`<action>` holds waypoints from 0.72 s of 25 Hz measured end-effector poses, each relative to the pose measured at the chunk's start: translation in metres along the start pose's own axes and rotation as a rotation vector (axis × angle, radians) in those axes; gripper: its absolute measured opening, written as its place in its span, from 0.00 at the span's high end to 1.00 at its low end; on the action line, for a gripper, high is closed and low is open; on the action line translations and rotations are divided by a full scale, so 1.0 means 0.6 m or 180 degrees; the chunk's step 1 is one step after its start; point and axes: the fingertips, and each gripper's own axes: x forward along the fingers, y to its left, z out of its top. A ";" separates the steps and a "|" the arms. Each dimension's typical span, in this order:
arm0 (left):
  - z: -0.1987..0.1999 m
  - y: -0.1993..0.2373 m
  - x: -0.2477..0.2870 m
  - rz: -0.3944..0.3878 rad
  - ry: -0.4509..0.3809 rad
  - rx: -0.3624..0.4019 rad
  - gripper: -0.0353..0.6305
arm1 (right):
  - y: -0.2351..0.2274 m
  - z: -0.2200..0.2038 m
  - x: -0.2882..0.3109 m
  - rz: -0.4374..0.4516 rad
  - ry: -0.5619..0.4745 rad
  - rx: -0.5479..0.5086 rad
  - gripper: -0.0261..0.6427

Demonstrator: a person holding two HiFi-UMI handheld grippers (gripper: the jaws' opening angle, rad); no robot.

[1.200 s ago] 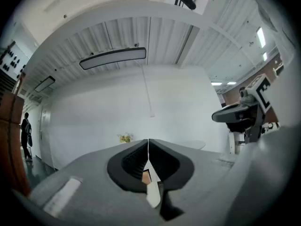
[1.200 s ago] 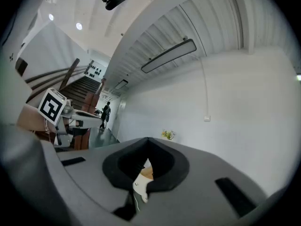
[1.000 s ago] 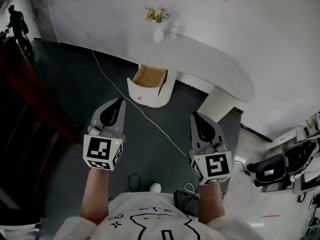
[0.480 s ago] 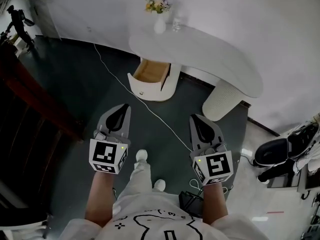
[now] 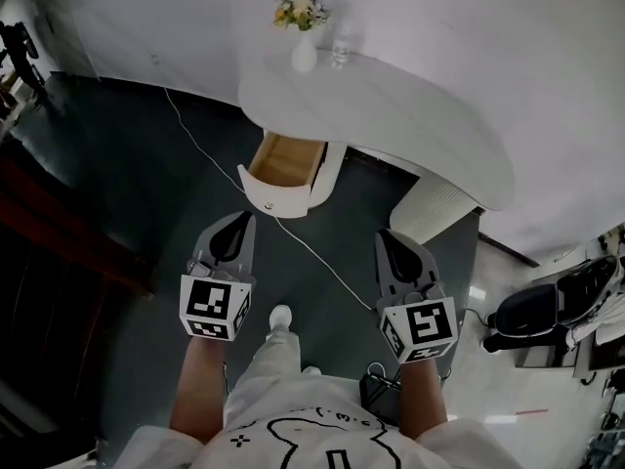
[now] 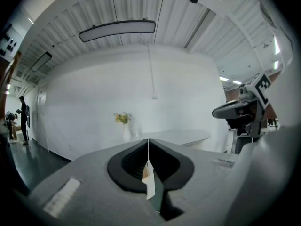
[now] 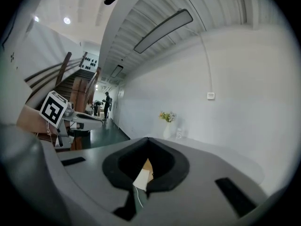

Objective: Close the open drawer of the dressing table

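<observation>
The left claw and the right claw are held side by side above the dark green floor, well apart from each other. Both point ahead toward the white curved dressing counter. In the left gripper view, the left claw's two grey jaws are pressed together at their tips with nothing between them. The right gripper view shows the right claw pressed together the same way, also holding nothing. The open drawer with a pale wooden inside and a rounded white front lies just ahead of the left claw, and ahead and to the left of the right claw, touching neither. It sticks out from under the counter's left end, and a small knob on its front faces the claws. A thin white cable runs over the floor between the two claws and past the drawer front. Beyond the drawer, a white vase of yellow flowers stands on the counter with a small clear glass just to its right. A white ribbed cylindrical pedestal stands ahead of the right claw, under the counter.
</observation>
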 end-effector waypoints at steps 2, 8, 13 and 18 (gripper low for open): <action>-0.014 0.029 0.035 0.0038 0.0072 -0.0016 0.92 | -0.010 -0.005 0.045 0.0023 0.0068 0.0020 0.96; -0.078 0.088 0.147 0.0010 0.0328 -0.0104 0.92 | -0.031 -0.041 0.186 0.0150 0.0351 0.0034 0.96; -0.145 0.126 0.231 -0.0036 0.0591 -0.0258 0.92 | -0.044 -0.087 0.287 0.0214 0.0583 0.0138 0.96; -0.209 0.154 0.286 -0.0134 0.0842 -0.0365 0.92 | -0.040 -0.138 0.357 0.0258 0.0844 0.0203 0.96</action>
